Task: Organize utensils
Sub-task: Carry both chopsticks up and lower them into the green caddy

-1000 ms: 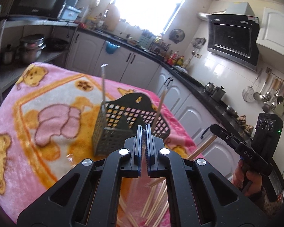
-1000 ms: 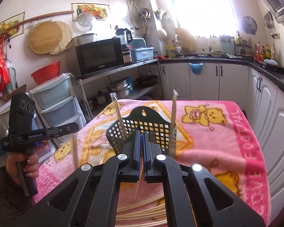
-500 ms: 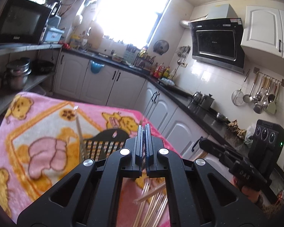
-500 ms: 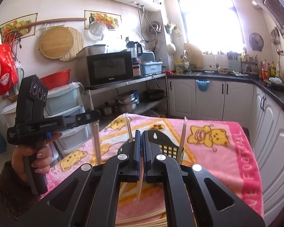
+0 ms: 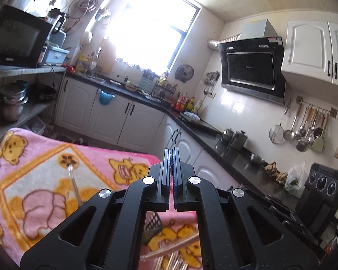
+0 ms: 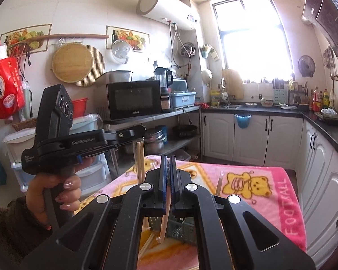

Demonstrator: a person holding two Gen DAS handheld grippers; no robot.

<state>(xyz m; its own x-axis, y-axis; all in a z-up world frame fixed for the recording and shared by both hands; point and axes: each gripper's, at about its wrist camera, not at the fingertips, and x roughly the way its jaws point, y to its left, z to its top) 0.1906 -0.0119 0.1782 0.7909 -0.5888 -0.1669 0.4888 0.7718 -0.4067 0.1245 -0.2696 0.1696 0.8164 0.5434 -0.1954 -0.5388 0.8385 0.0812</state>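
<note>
My left gripper [image 5: 171,175] is shut; in the right wrist view [image 6: 140,136] it holds chopsticks [image 6: 139,162] that hang down from it above the table. My right gripper [image 6: 167,180] is shut on a chopstick [image 6: 164,225] that hangs below the fingers over the dark slotted utensil basket [image 6: 180,227]. The basket shows partly under the left gripper [image 5: 152,225]. A chopstick [image 5: 75,189] stands up in it, another [image 6: 219,183] at its right. Loose chopsticks [image 5: 171,250] lie on the pink blanket [image 5: 33,180].
The table with the pink bear blanket [image 6: 270,191] stands in a kitchen. White cabinets [image 5: 128,123] and a black counter [image 5: 209,132] run behind and to the right. A shelf with a microwave [image 6: 133,100] and pots stands to the left.
Both grippers have risen and tilted upward, lifting their chopsticks off the table. The basket has dropped low in both views, mostly hidden behind the fingers.
</note>
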